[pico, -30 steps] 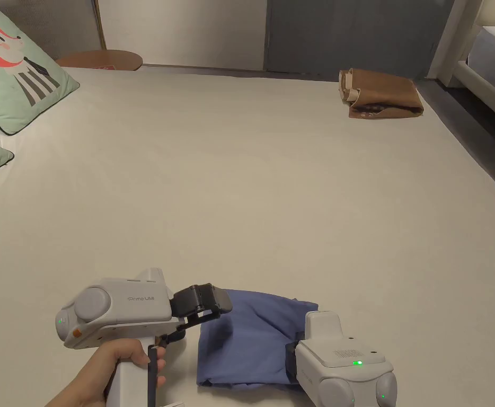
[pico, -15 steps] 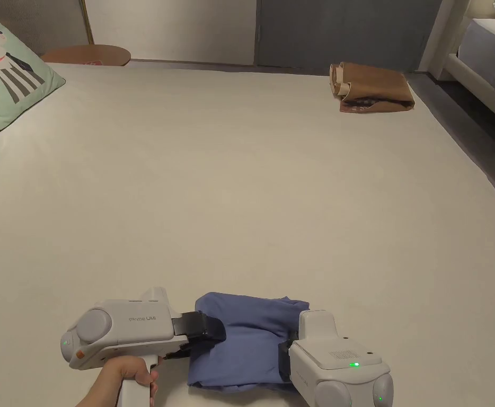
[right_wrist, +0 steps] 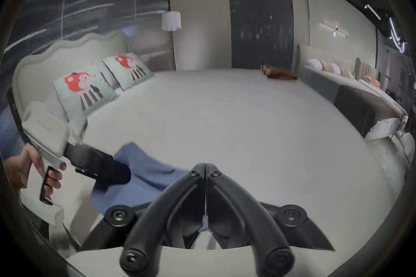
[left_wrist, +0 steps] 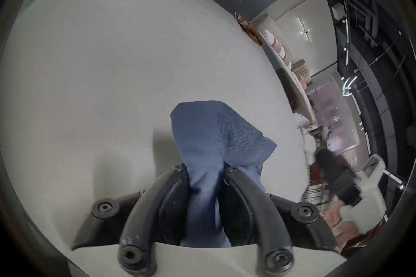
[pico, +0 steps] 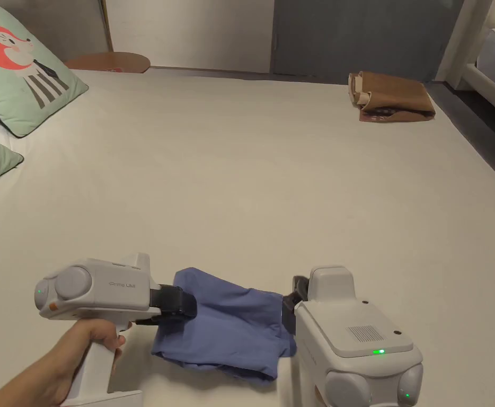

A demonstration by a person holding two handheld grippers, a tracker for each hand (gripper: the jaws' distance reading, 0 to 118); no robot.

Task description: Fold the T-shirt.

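Over on the left, the person's hand (pico: 90,342) is squeezing the handle of the left gripper (left_wrist: 206,171), whose jaws are clamping a bunched edge of the blue T-shirt (pico: 225,328); in the left gripper view the cloth is running straight up between the two black jaws, so that grasp looks firm. The shirt itself is lying, already folded down to a small bundle, at the near edge of the cream bed (pico: 273,185), with its left side raised a little and its right side drooping toward the sheet. Moving right, the right gripper (right_wrist: 205,166) is sitting just beside the bundle's right edge with its jaws pressed together tip to tip; in its own view no cloth is showing between the tips, so I judge it is clenched on nothing, though the head view hides the exact contact. To do this step well, I would say the left gripper should be keeping its pinch and moving low and slowly so the layers are not sliding apart, while the right one should be opening and taking the opposite edge before any lift. Farther right, a folded brown garment (pico: 392,98) is resting well apart near the far corner, out of the way.
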